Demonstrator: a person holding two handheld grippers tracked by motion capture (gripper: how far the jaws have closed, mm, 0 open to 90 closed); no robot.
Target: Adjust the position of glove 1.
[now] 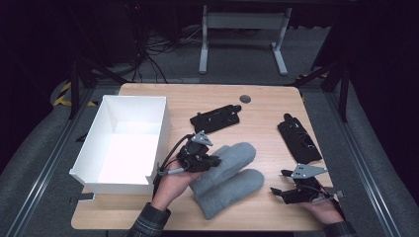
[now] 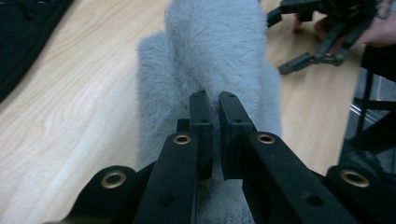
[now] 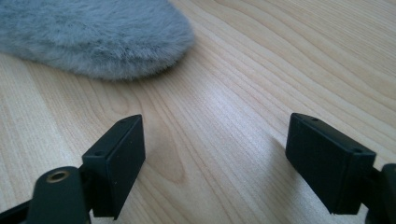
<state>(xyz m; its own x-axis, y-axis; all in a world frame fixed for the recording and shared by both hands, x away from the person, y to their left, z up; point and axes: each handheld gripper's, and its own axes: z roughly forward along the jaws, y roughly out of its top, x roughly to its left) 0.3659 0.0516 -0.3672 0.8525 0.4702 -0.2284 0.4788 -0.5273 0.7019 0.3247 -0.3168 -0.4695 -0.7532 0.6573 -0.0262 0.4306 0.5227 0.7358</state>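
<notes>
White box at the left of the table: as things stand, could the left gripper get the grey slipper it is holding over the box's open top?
Probably yes. The left gripper is shut on the grey slipper, right beside the white box; the box is open on top, with nothing standing between them. The second slipper overlaps the held one and might drag.

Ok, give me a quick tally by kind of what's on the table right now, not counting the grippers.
Grey fuzzy slippers: 2 (upper slipper, lower slipper)
White box: 1
Black flat parts: 2 (middle part, right-hand part)
Small dark round disc: 1
Total: 6
</notes>
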